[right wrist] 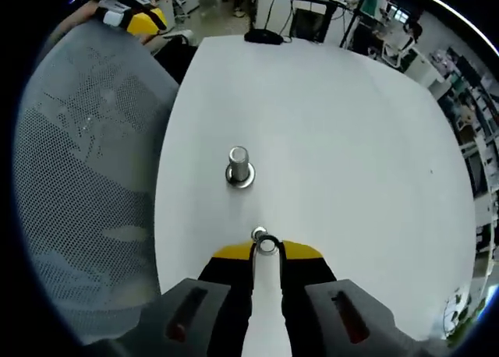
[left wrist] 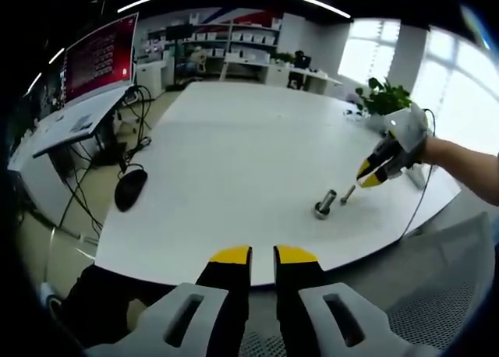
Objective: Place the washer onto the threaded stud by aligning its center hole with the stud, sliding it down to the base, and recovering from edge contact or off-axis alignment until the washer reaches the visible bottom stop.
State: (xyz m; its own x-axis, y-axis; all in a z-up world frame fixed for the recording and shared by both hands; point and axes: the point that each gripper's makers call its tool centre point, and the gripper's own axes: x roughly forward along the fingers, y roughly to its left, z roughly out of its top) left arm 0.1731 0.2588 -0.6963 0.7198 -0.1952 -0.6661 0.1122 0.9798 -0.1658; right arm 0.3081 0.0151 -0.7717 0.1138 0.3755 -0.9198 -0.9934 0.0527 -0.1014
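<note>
Right gripper [right wrist: 267, 252], jaws narrowed on small silver metal washer [right wrist: 263, 242], near upright threaded steel stud [right wrist: 238, 167], positioned for alignment; left gripper [left wrist: 262, 257] narrow, idle.

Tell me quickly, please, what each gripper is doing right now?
Left gripper: nearly shut, holding nothing, back from the table edge.
Right gripper: closed around the washer on the table, short of the stud.
</note>
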